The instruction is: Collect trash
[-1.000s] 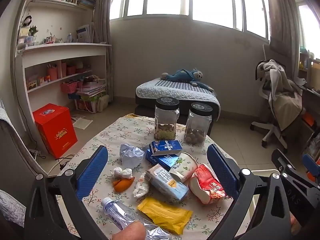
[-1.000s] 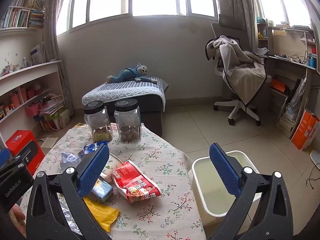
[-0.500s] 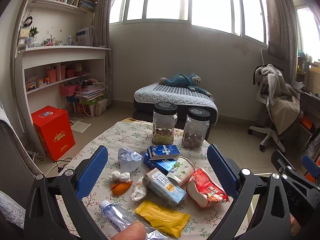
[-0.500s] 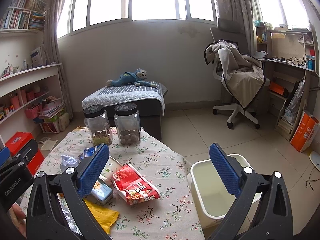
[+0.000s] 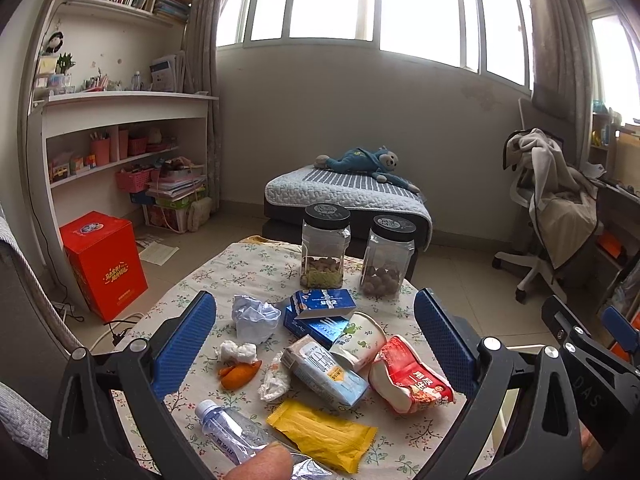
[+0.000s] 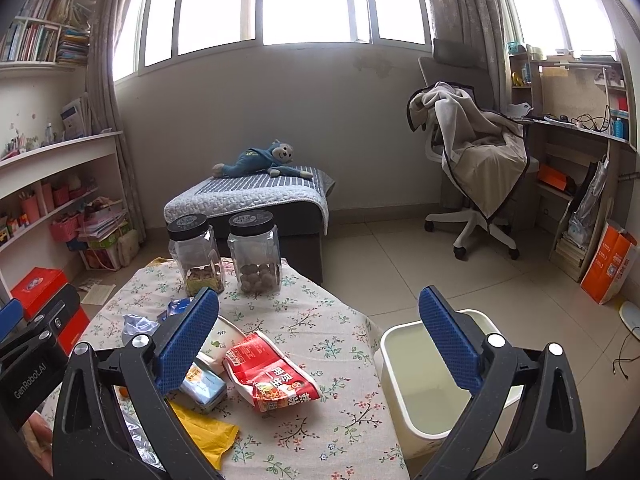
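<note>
Right wrist view: right gripper (image 6: 320, 332) wide, empty; left gripper (image 5: 316, 330) likewise. Risk: crumpled red snack wrapper (image 6: 272, 376) slipping short of white plastic bin (image 6: 390, 364).

My left camera looks forward along my left gripper (image 5: 315, 336), angled down at the littered table (image 5: 256, 258) close ahead. My right camera looks along my right gripper (image 6: 320, 338), over the table's right edge and the white bin (image 6: 404, 364) beside it. Both views share the two jars (image 5: 354, 254), far ahead.
</note>
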{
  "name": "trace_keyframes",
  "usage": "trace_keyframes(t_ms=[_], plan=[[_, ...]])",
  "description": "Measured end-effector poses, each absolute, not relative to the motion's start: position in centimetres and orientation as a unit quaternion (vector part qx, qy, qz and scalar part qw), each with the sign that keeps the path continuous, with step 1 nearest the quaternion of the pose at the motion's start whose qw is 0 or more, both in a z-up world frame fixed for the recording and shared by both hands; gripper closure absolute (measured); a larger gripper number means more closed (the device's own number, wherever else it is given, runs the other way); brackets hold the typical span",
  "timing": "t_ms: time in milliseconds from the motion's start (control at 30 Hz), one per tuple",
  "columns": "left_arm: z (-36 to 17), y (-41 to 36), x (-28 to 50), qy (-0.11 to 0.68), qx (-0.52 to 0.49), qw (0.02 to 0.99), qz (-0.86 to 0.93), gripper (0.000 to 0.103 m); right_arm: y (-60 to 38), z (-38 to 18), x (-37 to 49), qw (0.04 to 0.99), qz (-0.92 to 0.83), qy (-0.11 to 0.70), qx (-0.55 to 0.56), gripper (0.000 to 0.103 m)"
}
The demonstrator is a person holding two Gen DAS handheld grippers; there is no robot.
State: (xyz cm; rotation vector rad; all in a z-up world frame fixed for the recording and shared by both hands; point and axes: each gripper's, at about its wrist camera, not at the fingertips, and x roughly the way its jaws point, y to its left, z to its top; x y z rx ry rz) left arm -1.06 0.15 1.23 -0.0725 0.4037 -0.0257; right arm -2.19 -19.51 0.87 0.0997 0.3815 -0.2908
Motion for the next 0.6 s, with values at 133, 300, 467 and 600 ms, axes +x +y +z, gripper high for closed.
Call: trace_keyframes(t_ms=[133,300,467,600], plan=[[1.17,0.08,-1.04,0.203,-0.037,0.978,-0.013,0.007,-19.51,0.80,-2.22,0.970,-0.144,0.189,0.050,0.007],[1.15,-0.02,-0.98,0.203,-0.037,0.978,-0.013,0.007,-19.45,0.89,-2.21,0.970,-0.144,0.188,0.049,0.007],[1.00,0.05,-1.00,0.204,-0.037,0.978,-0.013,0.007,-19.48,0.86,-2.25,0.970,-0.144,0.189,0.049,0.007],[0.76,0.20,-0.86,0.208,-0.038,0.977,-0.011,0.007,-19.43,0.87,-2.18,0.970,-0.143,0.191,0.049,0.007]])
